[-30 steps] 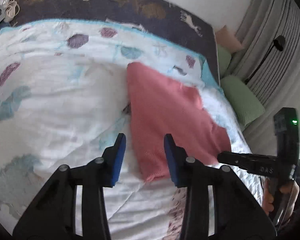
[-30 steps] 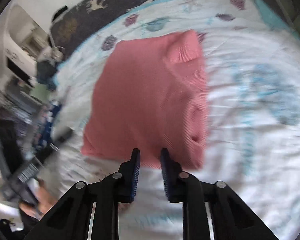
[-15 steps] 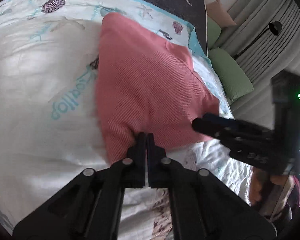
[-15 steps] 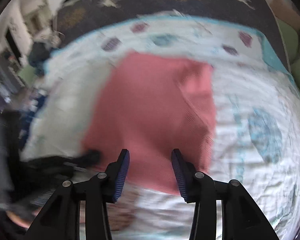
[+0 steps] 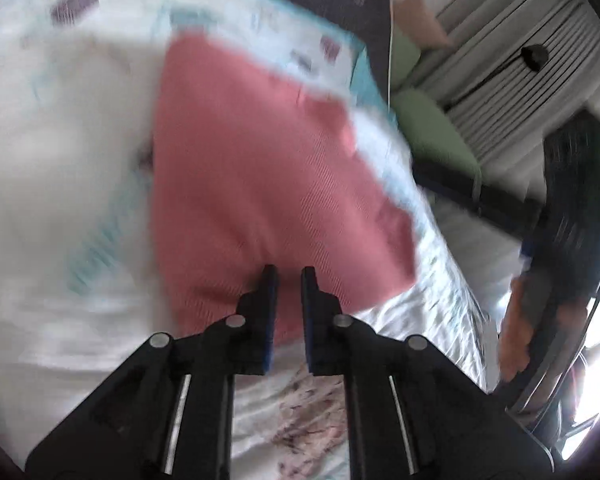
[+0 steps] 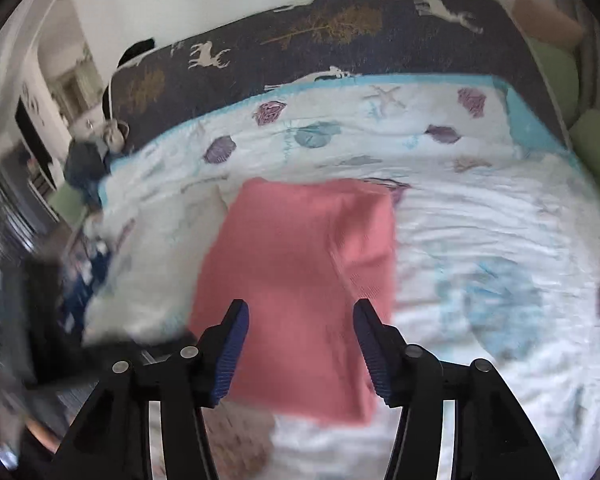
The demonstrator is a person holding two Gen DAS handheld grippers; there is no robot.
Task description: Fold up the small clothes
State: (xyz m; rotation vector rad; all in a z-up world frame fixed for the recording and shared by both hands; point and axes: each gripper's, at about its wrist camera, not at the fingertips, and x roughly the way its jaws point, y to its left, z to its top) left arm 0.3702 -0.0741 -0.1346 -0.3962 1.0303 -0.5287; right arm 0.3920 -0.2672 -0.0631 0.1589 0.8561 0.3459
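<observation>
Pink ribbed knit garment (image 6: 300, 280) lies folded near the middle of the seashell quilt (image 6: 480, 216). My left gripper (image 5: 286, 280), pinched shut half a second ago, now shows a narrow gap at the near hem; my right gripper (image 6: 300, 320) has spread wide, empty. That fold looks released.

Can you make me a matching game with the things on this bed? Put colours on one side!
Things:
1. folded cloth
2. headboard
3. cushion
4. quilt

Colours:
A. green
B. white with shells
C. pink
D. dark with white deer

Pairs: 1-C, 2-D, 3-A, 4-B
</observation>
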